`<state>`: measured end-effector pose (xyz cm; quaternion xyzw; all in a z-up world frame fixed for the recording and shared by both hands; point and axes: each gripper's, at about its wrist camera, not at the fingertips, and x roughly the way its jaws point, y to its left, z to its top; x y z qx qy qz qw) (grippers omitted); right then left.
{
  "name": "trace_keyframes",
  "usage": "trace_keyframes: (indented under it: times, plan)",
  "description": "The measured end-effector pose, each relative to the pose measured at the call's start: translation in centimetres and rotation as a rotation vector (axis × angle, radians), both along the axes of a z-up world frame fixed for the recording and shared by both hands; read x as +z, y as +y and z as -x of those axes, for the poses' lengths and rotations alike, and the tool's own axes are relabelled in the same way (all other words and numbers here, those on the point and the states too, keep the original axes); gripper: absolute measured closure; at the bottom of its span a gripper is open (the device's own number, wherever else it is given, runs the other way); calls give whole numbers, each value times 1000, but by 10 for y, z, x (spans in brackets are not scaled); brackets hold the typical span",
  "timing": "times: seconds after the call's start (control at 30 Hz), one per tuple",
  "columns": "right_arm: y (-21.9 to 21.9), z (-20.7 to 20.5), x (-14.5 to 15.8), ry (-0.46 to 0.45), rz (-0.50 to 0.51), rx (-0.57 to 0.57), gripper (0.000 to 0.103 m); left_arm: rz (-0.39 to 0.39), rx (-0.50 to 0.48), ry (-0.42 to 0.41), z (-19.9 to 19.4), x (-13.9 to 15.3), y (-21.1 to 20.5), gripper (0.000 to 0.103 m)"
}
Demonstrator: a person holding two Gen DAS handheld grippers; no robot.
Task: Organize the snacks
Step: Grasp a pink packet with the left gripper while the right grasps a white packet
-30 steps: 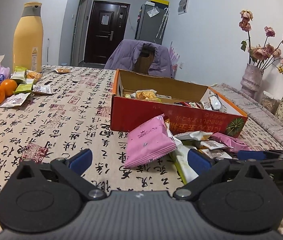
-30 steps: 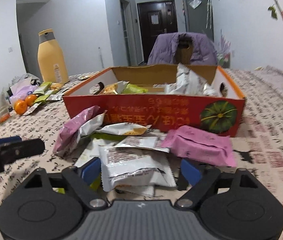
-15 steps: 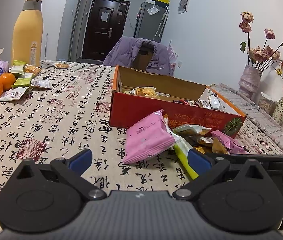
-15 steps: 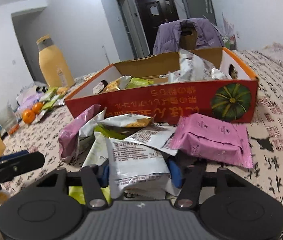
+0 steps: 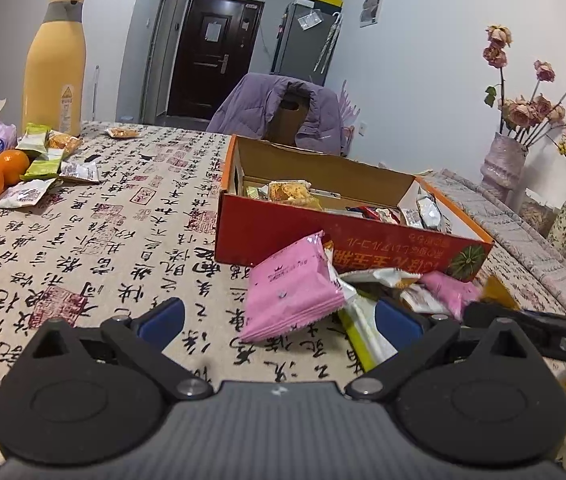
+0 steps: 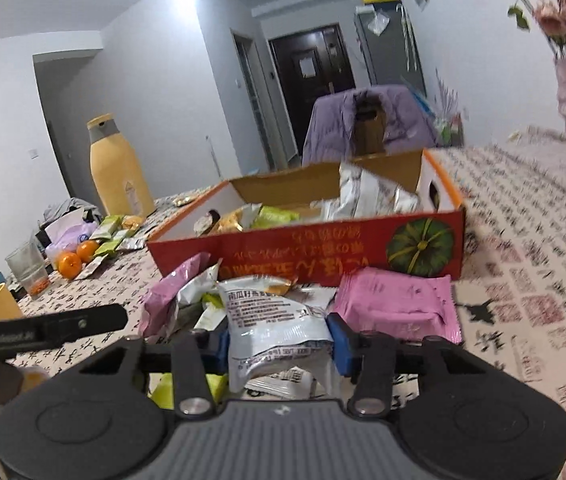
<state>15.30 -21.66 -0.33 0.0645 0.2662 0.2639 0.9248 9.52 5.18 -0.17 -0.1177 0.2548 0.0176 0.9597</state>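
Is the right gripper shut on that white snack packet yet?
Yes. The right gripper is shut on the white packet, both blue fingers pressing its sides.

The right gripper (image 6: 279, 344) went from wide open around the white snack packet (image 6: 273, 326) to clamped on it, and the packet rose off the pile with the view tilting. The left gripper (image 5: 279, 320) drew back slightly from the pink packet (image 5: 293, 290), jaws unchanged; the right tool's black finger (image 5: 531, 326) moved further into its view.
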Motion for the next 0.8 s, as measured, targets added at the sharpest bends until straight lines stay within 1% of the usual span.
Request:
trace_keyframes:
  times: [0.2,0.37,0.53,0.6,0.67,0.77,0.8]
  plan:
    - [-14,6,9,-59,14,-52,57,36,29,34,-27,5,4,0]
    - [-25,-1,9,-73,35,-115,57,78,62,79,-50,1,10,1]
    - [-36,-12,4,-63,43,-161,57,136,70,119,-65,-8,16,16]
    - [-37,-14,2,-56,44,-169,57,165,66,138,-69,-12,18,18]
    - [-37,-15,0,-51,45,-170,57,213,60,151,-71,-17,21,19]
    - [-35,-17,-3,-45,47,-168,57,264,43,150,-72,-22,24,29]
    - [-35,-17,-3,-43,47,-167,57,269,40,148,-71,-23,23,33]
